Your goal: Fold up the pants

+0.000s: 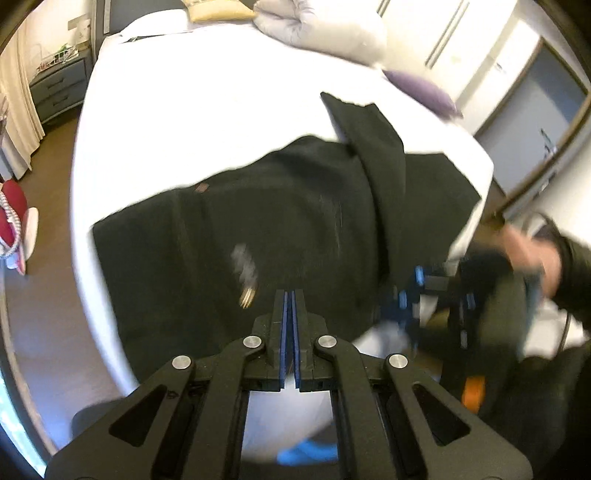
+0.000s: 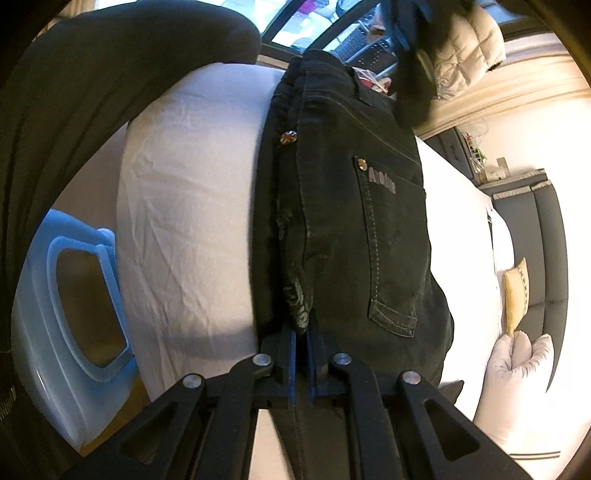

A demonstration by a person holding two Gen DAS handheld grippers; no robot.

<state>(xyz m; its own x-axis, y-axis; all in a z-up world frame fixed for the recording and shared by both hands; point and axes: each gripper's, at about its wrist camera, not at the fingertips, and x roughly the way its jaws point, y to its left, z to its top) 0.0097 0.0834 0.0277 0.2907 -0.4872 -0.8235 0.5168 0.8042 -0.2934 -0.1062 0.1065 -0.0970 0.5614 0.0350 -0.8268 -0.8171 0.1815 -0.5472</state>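
Black pants point(image 1: 266, 229) lie across the near edge of a white bed point(image 1: 207, 110), one leg end folded up toward the far right. My left gripper point(image 1: 289, 295) is shut with its tips over the near edge of the pants; whether it pinches fabric is hidden. In the right wrist view the pants point(image 2: 351, 206) show their waistband, rivets and a back pocket. My right gripper point(image 2: 303, 334) is shut on the pants' edge. The right gripper also shows blurred in the left wrist view point(image 1: 410, 295), at the bed's right edge.
A grey duvet point(image 1: 321, 26), a yellow cushion point(image 1: 218, 11) and a purple cushion point(image 1: 424, 90) lie at the far side of the bed. A light blue plastic basket point(image 2: 70, 295) stands beside the bed. A grey nightstand point(image 1: 59, 88) is at the far left.
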